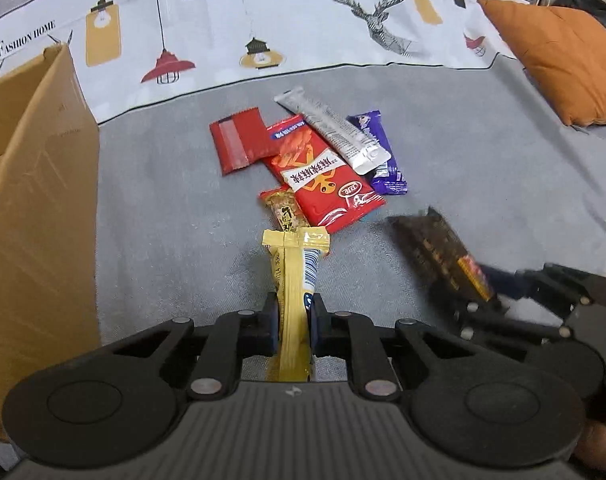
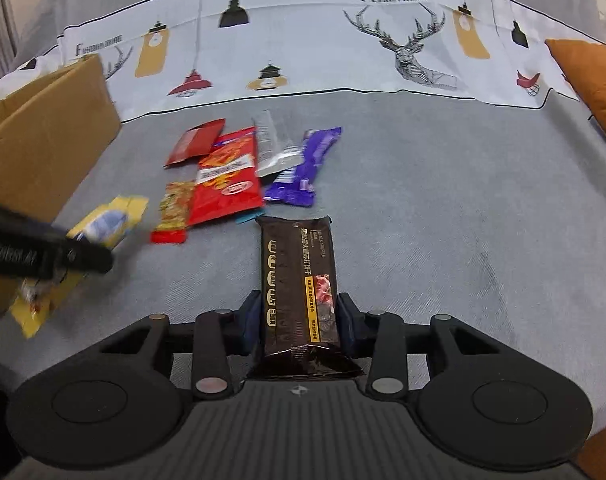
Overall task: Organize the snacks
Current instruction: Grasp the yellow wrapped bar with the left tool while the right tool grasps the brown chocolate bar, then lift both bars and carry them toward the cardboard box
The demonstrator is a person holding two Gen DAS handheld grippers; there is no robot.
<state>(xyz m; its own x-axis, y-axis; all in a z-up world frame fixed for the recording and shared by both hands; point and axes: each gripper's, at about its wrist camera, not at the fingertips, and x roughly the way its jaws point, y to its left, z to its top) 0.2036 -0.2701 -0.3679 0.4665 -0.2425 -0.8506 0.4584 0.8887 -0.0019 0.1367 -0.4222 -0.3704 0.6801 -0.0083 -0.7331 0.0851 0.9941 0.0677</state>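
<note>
Left gripper (image 1: pixel 294 320) is clamped on a yellow snack bar (image 1: pixel 295 280), bar running lengthwise between the fingers, free end pointing at the snack pile. Landmark = big red pouch (image 1: pixel 323 168) in the pile's middle.

Left to right from the pouch:
- cardboard box (image 1: pixel 35 208) well left of it, open-topped, its wall is the hard limit on that side; bare grey sofa cover (image 1: pixel 163 220) between box and pile.
- small red packet (image 1: pixel 239 140) touching the pouch's left far edge.
- orange-brown bar (image 1: pixel 283 212) tucked at the pouch's near left corner, just beyond the yellow bar's tip.
- silver stick pack (image 1: pixel 335 132) lying across the pouch's right far side, over a purple bar (image 1: pixel 387 168).
- open cover right of the purple bar, then an orange cushion (image 1: pixel 563 64) well right.

Right gripper (image 2: pixel 299 320) is pinching a dark brown bar (image 2: pixel 299 272), level, pointed at the pile; bar's far end sits just near of the pouch's (image 2: pixel 227 176) right corner, not touching. Left gripper's finger (image 2: pixel 63 256) shows blurred at far left in the right wrist view.
</note>
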